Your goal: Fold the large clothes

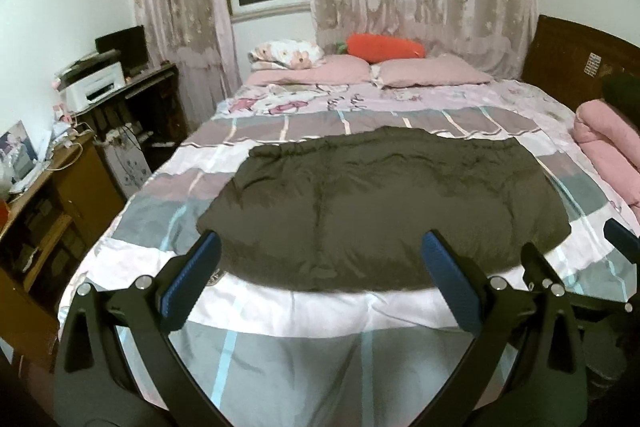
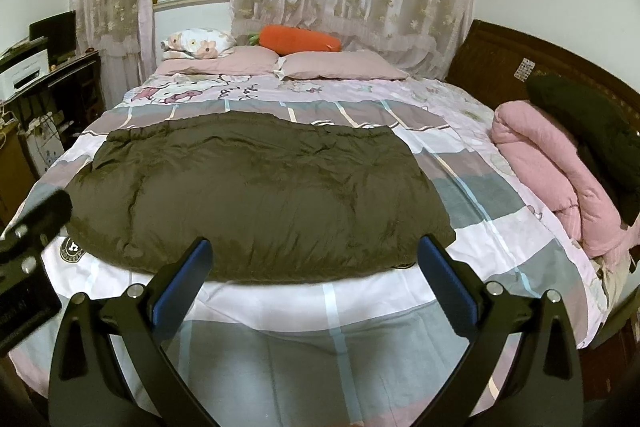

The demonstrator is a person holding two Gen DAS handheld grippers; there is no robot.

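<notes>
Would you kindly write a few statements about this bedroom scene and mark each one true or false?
1. The dark olive padded garment lies spread flat on the bed. True.
2. The left gripper is shut on the garment. False: its fingers stand wide apart, holding nothing.
3. A carrot-shaped plush lies behind the pillows. True.
4. The right gripper is open. True.
5. A rolled pink quilt lies on top of the garment. False: it lies apart, by the headboard at the bed's right edge.
</notes>
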